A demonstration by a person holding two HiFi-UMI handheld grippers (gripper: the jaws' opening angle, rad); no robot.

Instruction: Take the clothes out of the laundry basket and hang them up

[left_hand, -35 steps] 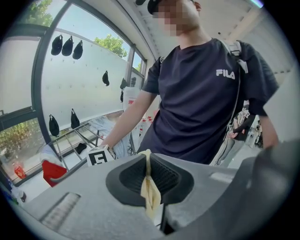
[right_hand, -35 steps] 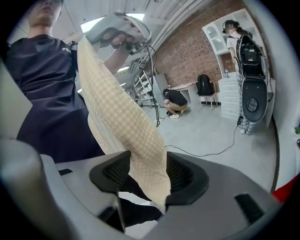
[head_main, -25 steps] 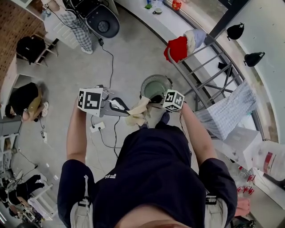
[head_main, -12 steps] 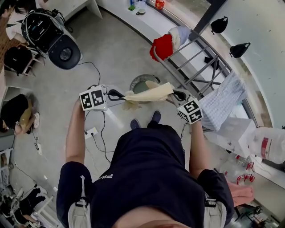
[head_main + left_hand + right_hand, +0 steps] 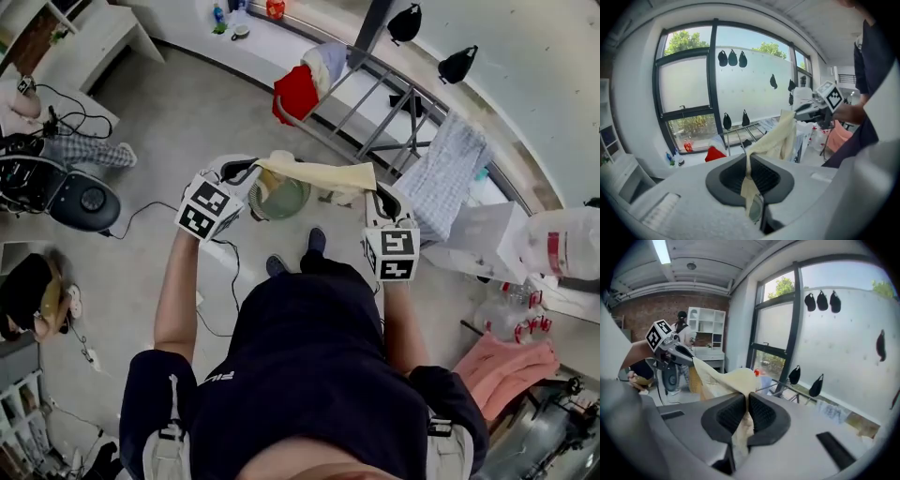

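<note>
The cloth [image 5: 314,173] is plain pale cream-yellow. Beyond it hang a bright red garment [image 5: 295,91] and a blue-and-white checked fabric [image 5: 441,178]. The laundry basket [image 5: 298,208] looks pale green, the person's shirt [image 5: 319,366] dark navy, the heaped fabric [image 5: 502,370] salmon pink.

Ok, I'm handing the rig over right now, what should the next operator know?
Left tongs: shut on one end of the cream cloth.
Right tongs: shut on the other end.
The cloth is stretched between them, above the laundry basket.
Done: a red garment and a checked cloth hang on the drying rack.
To do: drape the cream cloth over the rack; whether the basket holds more cannot be told.
</note>
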